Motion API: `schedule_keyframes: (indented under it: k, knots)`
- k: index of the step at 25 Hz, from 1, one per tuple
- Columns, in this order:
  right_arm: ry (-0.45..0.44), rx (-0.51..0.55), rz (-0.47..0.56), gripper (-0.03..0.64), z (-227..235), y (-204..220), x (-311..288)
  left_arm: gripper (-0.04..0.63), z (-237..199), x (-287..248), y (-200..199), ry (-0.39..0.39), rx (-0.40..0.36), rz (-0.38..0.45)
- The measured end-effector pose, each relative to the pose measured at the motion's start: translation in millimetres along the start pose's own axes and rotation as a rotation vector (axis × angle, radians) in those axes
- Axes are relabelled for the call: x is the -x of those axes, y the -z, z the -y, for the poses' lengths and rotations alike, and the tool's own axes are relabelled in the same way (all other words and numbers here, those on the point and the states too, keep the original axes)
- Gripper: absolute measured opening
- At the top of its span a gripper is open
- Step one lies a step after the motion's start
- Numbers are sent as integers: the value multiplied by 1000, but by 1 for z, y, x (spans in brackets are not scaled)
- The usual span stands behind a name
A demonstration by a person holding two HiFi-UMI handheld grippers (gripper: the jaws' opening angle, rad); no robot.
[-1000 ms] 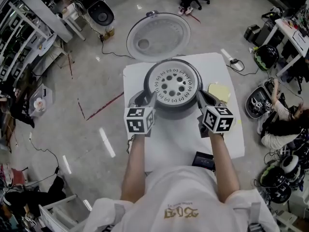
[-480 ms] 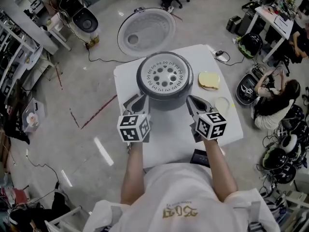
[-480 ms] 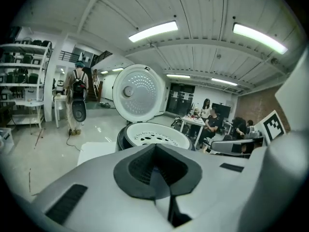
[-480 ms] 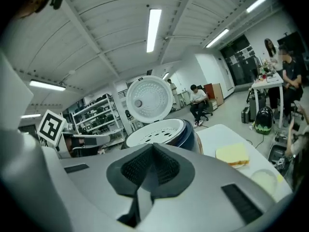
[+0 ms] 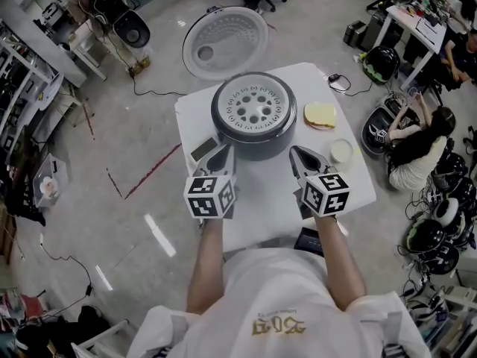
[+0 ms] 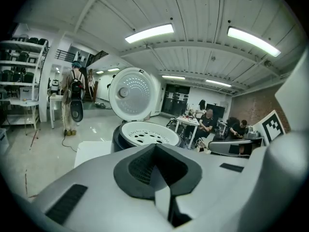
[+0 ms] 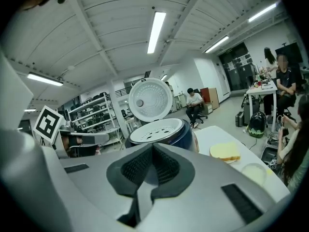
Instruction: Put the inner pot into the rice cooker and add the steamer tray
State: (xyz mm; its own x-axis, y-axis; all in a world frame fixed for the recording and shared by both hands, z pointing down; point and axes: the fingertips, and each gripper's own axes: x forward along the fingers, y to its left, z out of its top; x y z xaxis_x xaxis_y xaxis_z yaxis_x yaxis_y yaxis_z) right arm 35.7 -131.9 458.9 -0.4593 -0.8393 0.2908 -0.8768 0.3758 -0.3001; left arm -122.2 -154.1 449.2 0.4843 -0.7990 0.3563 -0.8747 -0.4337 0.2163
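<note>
The dark rice cooker (image 5: 257,142) stands at the back of the white table (image 5: 261,207), its round lid (image 5: 225,42) swung open behind it. The white perforated steamer tray (image 5: 253,110) sits in its mouth; what lies under it is hidden. My left gripper (image 5: 224,155) and right gripper (image 5: 297,156) hang just in front of the cooker, one at each side, both shut with nothing between their jaws and not touching it. The left gripper view looks over the shut left gripper (image 6: 155,151) at the tray (image 6: 147,132). The right gripper view shows the right gripper (image 7: 153,149) shut before the tray (image 7: 157,128).
A yellow sponge-like block (image 5: 320,114) lies on the table right of the cooker, with a small round white dish (image 5: 341,151) near it. A flat silver device (image 5: 203,150) lies left of the cooker. A black box (image 5: 309,241) sits at the near edge. People and cluttered desks surround the table.
Both grippers have drawn back from the cooker's sides toward me, and the left jaws have closed. The tray stays in the cooker.
</note>
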Motion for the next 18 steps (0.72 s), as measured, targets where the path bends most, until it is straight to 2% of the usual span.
schedule_keyframes:
  k: [18]
  knots:
    - [25, 10, 5, 9, 14, 0, 12, 17, 12, -4, 9, 14, 9, -7]
